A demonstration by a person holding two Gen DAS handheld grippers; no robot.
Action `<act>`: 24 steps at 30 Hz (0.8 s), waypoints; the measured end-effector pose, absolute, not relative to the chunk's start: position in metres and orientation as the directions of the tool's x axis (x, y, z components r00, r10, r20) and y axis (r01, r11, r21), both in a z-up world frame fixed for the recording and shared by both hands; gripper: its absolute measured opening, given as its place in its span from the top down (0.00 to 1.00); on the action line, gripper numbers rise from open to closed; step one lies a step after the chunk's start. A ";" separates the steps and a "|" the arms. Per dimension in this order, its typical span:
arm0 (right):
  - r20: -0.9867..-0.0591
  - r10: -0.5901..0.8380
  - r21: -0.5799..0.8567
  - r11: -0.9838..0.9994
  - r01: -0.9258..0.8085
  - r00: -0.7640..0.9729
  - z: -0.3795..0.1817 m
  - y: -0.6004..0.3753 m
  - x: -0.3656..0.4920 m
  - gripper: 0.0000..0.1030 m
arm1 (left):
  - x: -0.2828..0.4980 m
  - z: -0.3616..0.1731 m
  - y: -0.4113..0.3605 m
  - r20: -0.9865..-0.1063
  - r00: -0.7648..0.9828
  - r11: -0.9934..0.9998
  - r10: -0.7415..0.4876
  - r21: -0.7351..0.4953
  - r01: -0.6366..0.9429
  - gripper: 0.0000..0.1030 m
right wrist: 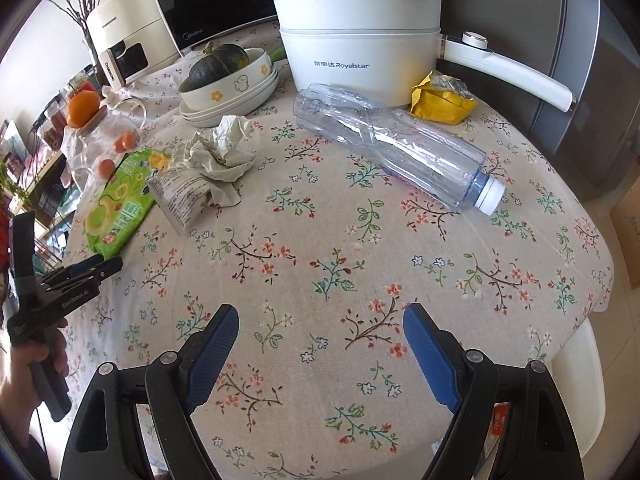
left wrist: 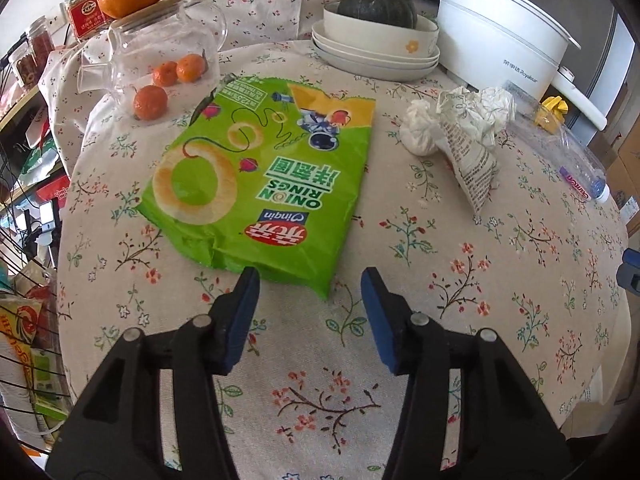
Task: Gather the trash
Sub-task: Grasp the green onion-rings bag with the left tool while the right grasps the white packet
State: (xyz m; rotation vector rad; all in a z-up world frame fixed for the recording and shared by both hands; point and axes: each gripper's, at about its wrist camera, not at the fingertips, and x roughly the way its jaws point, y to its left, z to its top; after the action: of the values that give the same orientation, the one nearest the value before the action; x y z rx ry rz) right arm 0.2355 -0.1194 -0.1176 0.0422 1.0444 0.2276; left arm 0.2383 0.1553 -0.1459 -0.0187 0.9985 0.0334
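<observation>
A flat green onion-rings snack bag (left wrist: 260, 176) lies on the floral tablecloth; it also shows in the right wrist view (right wrist: 120, 200). My left gripper (left wrist: 310, 280) is open and empty, its fingertips just short of the bag's near edge. Crumpled white paper and a printed wrapper (left wrist: 464, 132) lie to the bag's right, also in the right wrist view (right wrist: 208, 168). An empty clear plastic bottle (right wrist: 392, 148) lies on its side, with a yellow wrapper (right wrist: 442, 102) behind it. My right gripper (right wrist: 320, 316) is open and empty above bare cloth.
A white electric pot (right wrist: 360, 48) stands at the back. Stacked bowls with a dark squash (left wrist: 376, 36) stand beside it. A glass jar (left wrist: 160, 68) with an orange on top and small oranges stand back left. Shelves lie beyond the table's left edge (left wrist: 64, 240).
</observation>
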 end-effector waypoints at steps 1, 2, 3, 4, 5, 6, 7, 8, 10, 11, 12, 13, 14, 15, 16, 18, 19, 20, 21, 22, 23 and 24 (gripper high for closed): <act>-0.851 0.216 0.152 0.974 -0.169 0.478 -0.119 -0.116 0.236 0.17 | 0.237 -0.141 0.153 -0.830 0.557 0.999 0.031 0.015 -0.033 0.34; -0.851 0.227 0.164 0.972 -0.170 0.474 -0.119 -0.113 0.237 0.17 | 0.236 -0.136 0.152 -0.815 0.578 0.999 0.041 0.029 -0.029 0.27; -0.850 0.238 0.177 0.969 -0.170 0.470 -0.119 -0.110 0.237 0.17 | 0.236 -0.132 0.150 -0.800 0.599 0.999 0.041 0.038 -0.018 0.24; -0.848 0.253 0.188 0.965 -0.180 0.466 -0.119 -0.106 0.240 0.17 | 0.238 -0.129 0.148 -0.790 0.612 0.999 0.042 0.049 -0.005 0.24; -0.843 0.263 0.190 0.962 -0.198 0.468 -0.118 -0.100 0.242 0.17 | 0.241 -0.128 0.147 -0.784 0.619 0.998 0.041 0.059 0.008 0.24; -0.836 0.265 0.179 0.960 -0.217 0.480 -0.116 -0.094 0.245 0.17 | 0.245 -0.129 0.147 -0.785 0.619 0.998 0.038 0.065 0.022 0.24; -0.828 0.262 0.163 0.959 -0.234 0.495 -0.114 -0.088 0.248 0.17 | 0.250 -0.131 0.147 -0.789 0.613 0.997 0.038 0.075 0.034 0.24; -0.822 0.262 0.152 0.956 -0.249 0.505 -0.113 -0.081 0.252 0.17 | 0.255 -0.137 0.147 -0.799 0.600 0.995 0.044 0.089 0.045 0.24; -0.814 0.285 0.159 0.947 -0.279 0.506 -0.114 -0.069 0.260 0.17 | 0.263 -0.152 0.148 -0.826 0.559 0.991 0.069 0.123 0.060 0.25; -0.812 0.301 0.169 0.941 -0.292 0.500 -0.115 -0.064 0.265 0.17 | 0.266 -0.161 0.150 -0.844 0.529 0.989 0.081 0.136 0.065 0.27; -0.811 0.311 0.173 0.937 -0.304 0.495 -0.118 -0.057 0.270 0.17 | 0.265 -0.161 0.155 -0.826 0.562 0.992 0.053 0.108 0.065 0.29; -0.811 0.312 0.167 0.934 -0.315 0.495 -0.120 -0.051 0.274 0.17 | 0.267 -0.162 0.161 -0.830 0.556 0.995 0.037 0.085 0.061 0.30; -0.811 0.308 0.154 0.933 -0.326 0.497 -0.122 -0.045 0.278 0.17 | 0.268 -0.162 0.165 -0.833 0.553 0.996 0.028 0.072 0.058 0.36; -0.811 0.303 0.140 0.931 -0.336 0.501 -0.123 -0.039 0.283 0.17 | 0.268 -0.162 0.167 -0.831 0.556 0.996 0.016 0.061 0.062 0.40; -0.809 0.299 0.128 0.930 -0.345 0.506 -0.125 -0.033 0.288 0.17 | 0.267 -0.162 0.166 -0.825 0.565 0.997 0.008 0.053 0.064 0.41; -0.803 0.307 0.124 0.925 -0.360 0.511 -0.129 -0.022 0.298 0.17 | 0.266 -0.163 0.162 -0.818 0.575 0.996 -0.011 0.045 0.083 0.59; -0.799 0.315 0.129 0.922 -0.366 0.512 -0.131 -0.016 0.303 0.17 | 0.266 -0.162 0.160 -0.821 0.571 0.995 -0.032 0.028 0.096 0.67; -0.796 0.323 0.136 0.919 -0.369 0.512 -0.134 -0.011 0.307 0.17 | 0.266 -0.161 0.157 -0.823 0.567 0.995 -0.040 0.021 0.100 0.79; -0.792 0.331 0.143 0.917 -0.371 0.513 -0.136 -0.005 0.312 0.17 | 0.266 -0.161 0.153 -0.823 0.567 0.994 -0.042 0.021 0.103 0.89; -0.790 0.336 0.148 0.916 -0.373 0.513 -0.139 0.000 0.317 0.17 | 0.266 -0.161 0.150 -0.824 0.566 0.995 -0.035 0.028 0.101 0.90; -0.789 0.337 0.149 0.916 -0.373 0.514 -0.143 0.006 0.321 0.17 | 0.267 -0.161 0.149 -0.825 0.564 0.996 -0.031 0.025 0.091 0.94; -0.788 0.338 0.148 0.915 -0.374 0.514 -0.145 0.011 0.326 0.17 | 0.267 -0.160 0.150 -0.828 0.560 0.997 -0.034 0.009 0.075 0.95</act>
State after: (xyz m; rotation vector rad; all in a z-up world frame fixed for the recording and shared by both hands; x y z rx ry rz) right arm 0.3258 0.0115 -0.1454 -0.0424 0.9378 0.4279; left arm 0.2669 0.1503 -0.1597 0.0454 0.9743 -0.0646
